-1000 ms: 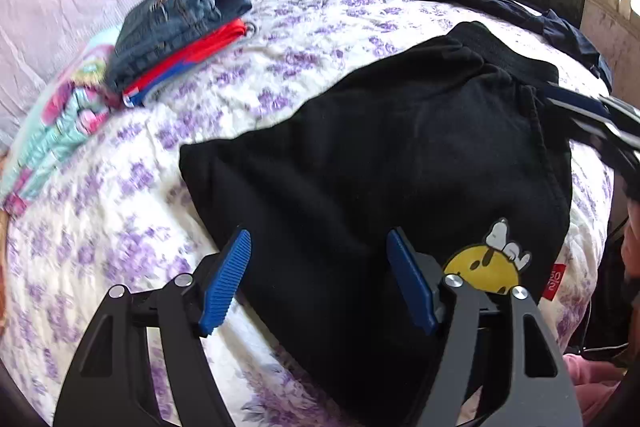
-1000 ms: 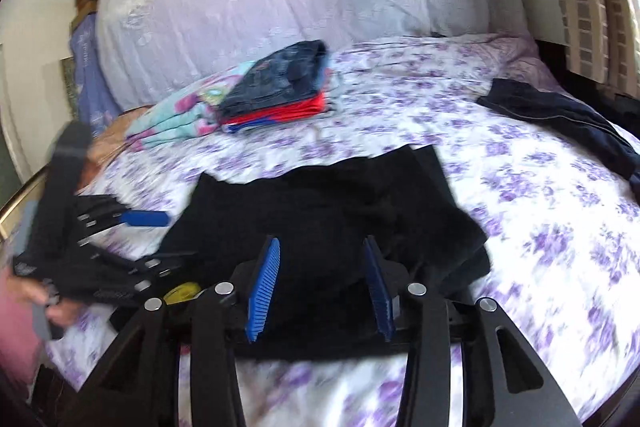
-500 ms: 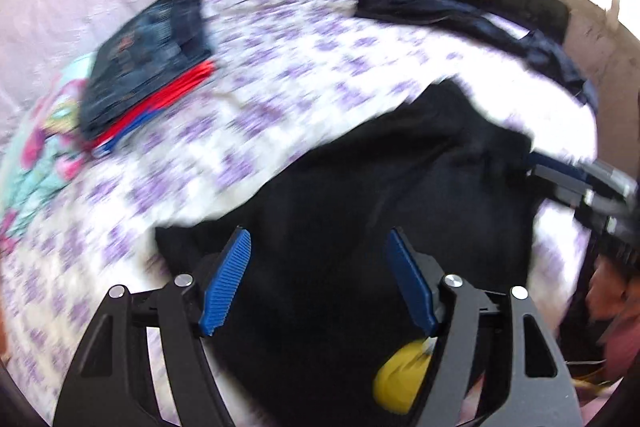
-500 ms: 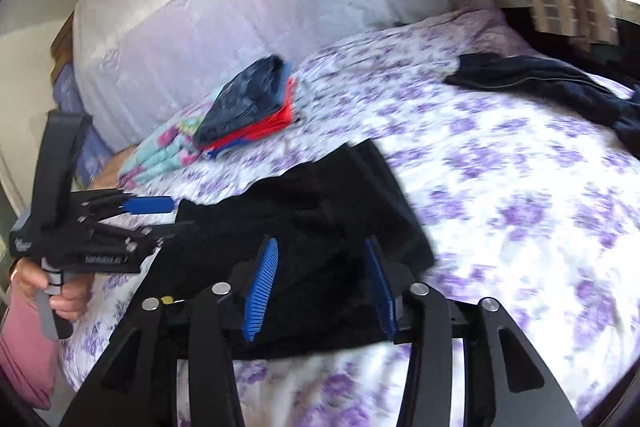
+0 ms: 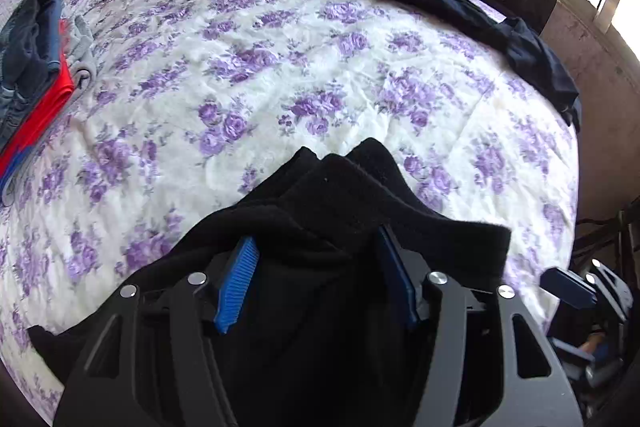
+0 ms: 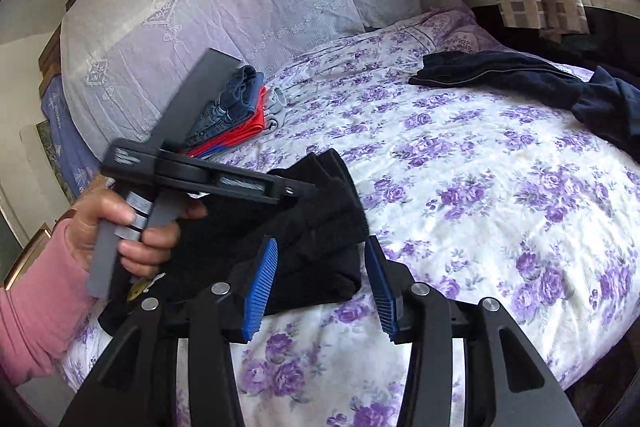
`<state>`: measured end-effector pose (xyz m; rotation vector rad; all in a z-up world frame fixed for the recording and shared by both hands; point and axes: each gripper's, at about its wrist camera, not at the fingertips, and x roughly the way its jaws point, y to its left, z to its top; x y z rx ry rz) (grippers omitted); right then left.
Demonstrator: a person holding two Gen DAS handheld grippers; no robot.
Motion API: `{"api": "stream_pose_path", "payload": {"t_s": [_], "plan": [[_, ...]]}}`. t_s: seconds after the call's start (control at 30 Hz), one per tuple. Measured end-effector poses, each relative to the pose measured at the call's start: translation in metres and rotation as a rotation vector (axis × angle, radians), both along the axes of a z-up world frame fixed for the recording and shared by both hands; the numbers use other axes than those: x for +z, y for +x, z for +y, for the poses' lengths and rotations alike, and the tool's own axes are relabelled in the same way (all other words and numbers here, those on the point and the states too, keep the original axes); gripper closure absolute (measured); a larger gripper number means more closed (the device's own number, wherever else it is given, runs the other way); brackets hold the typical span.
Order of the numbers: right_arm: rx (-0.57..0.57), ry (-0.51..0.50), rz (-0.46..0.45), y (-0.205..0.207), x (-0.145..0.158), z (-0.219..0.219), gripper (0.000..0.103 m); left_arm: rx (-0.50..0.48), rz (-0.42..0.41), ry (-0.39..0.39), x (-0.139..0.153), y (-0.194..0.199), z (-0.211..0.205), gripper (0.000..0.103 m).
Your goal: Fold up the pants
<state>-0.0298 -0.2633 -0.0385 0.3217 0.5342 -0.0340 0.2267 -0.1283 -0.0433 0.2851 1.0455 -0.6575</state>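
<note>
Black fleecy pants point(image 5: 340, 219), bunched in soft layered folds at the near edge of the floral quilt point(image 5: 320, 67), sit between the left gripper point(image 5: 316, 283)'s closing ribbed blue pads, likely for a fold, while right gripper point(image 6: 320, 283) hovers released, straddling their corner.

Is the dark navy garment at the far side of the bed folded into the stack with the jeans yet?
No. In the right wrist view the navy garment lies spread out by itself, well apart from the stack with the jeans.

two hand-held grippers point(image 6: 320, 283), two loose pants point(image 5: 340, 211) (one folded stack point(image 6: 232, 115))
</note>
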Motion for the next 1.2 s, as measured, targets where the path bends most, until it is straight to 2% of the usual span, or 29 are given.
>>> {"api": "stream_pose_path", "payload": {"t_s": [0.07,0.13,0.2,0.27,0.33,0.4,0.47,0.53,0.6,0.67,0.77,0.87,0.9,1.03,1.17,1.2], "plan": [[0.013,0.03,-0.012,-0.002,0.003,-0.006,0.053,0.016,-0.007,-0.073,0.024,-0.009,0.022,0.043],[0.037,0.076,-0.013,0.0,0.005,-0.012,0.042,0.053,-0.042,-0.111,0.044,-0.018,0.05,0.035],[0.073,0.162,-0.002,0.005,0.004,-0.023,0.036,0.122,-0.074,-0.14,0.059,-0.028,0.088,0.02],[0.1,0.259,0.025,0.014,0.001,-0.031,0.032,0.199,-0.073,-0.151,0.064,-0.03,0.127,0.017],[0.115,0.324,0.06,0.026,-0.002,-0.036,0.031,0.315,-0.049,-0.153,0.059,-0.028,0.174,0.015],[0.124,0.353,0.101,0.042,-0.007,-0.039,0.031,0.45,0.008,-0.154,0.044,-0.022,0.221,0.014],[0.122,0.363,0.169,0.06,-0.015,-0.038,0.031,0.536,0.08,-0.166,0.024,-0.017,0.252,0.014],[0.132,0.383,0.23,0.074,-0.025,-0.036,0.031,0.584,0.179,-0.229,0.001,-0.016,0.274,0.014],[0.135,0.391,0.256,0.081,-0.031,-0.032,0.031,0.586,0.242,-0.28,-0.017,-0.018,0.279,0.014],[0.142,0.379,0.269,0.086,-0.032,-0.027,0.03,0.565,0.265,-0.304,-0.028,-0.018,0.274,0.014],[0.161,0.374,0.285,0.092,-0.032,-0.021,0.03,0.51,0.262,-0.285,-0.038,-0.017,0.254,0.014],[0.165,0.363,0.3,0.096,-0.034,-0.017,0.03,0.501,0.248,-0.242,-0.047,-0.008,0.241,0.012],[0.165,0.359,0.3,0.096,-0.034,-0.017,0.03,0.495,0.243,-0.241,-0.048,-0.007,0.24,0.008],[0.167,0.346,0.305,0.094,-0.033,-0.019,0.031,0.489,0.212,-0.221,-0.046,0.003,0.232,0.008],[0.164,0.299,0.318,0.096,-0.032,-0.015,0.032,0.496,0.143,-0.157,-0.044,0.003,0.223,0.007],[0.162,0.276,0.321,0.097,-0.032,-0.011,0.035,0.499,0.123,-0.134,-0.044,0.002,0.219,0.007]]}}
